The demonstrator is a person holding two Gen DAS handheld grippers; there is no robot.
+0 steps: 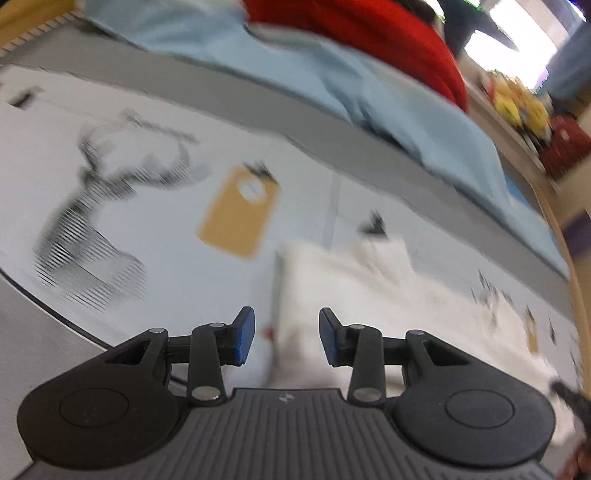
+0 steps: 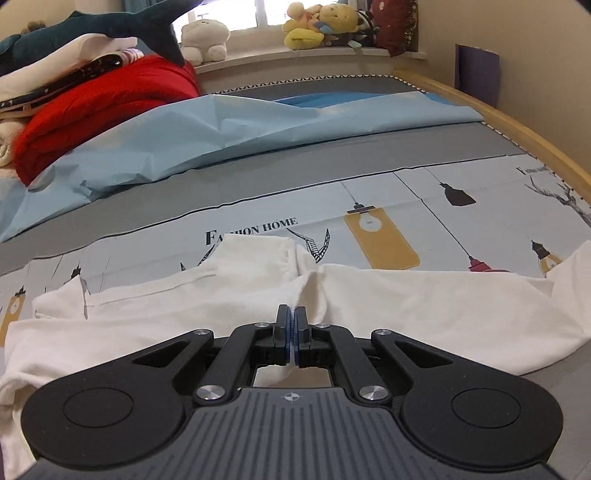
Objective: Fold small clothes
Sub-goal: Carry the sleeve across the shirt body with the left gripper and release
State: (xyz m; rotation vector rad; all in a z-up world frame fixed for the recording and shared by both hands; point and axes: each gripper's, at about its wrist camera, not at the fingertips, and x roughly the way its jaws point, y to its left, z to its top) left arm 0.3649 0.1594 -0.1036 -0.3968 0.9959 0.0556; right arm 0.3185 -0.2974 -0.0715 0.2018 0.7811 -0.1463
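Observation:
A small white garment [image 2: 424,306] lies spread across the printed bed cover [image 2: 480,192], with one sleeve folded up toward the far side. My right gripper [image 2: 291,321] is shut on a pinched ridge of the white cloth near the garment's middle, and fabric shows between the blue pads. In the blurred left wrist view the white garment [image 1: 369,295] lies to the right and below. My left gripper [image 1: 286,326] hovers over its left edge with the blue pads [image 1: 245,332] well apart and nothing pressed between them.
A crumpled light blue sheet [image 2: 221,136] lies across the far side of the bed. A red blanket [image 2: 103,99] with stacked clothes and a shark plush [image 2: 110,29] sits at the back left. Plush toys [image 2: 317,22] line the windowsill. A wooden bed rail [image 2: 517,122] runs along the right.

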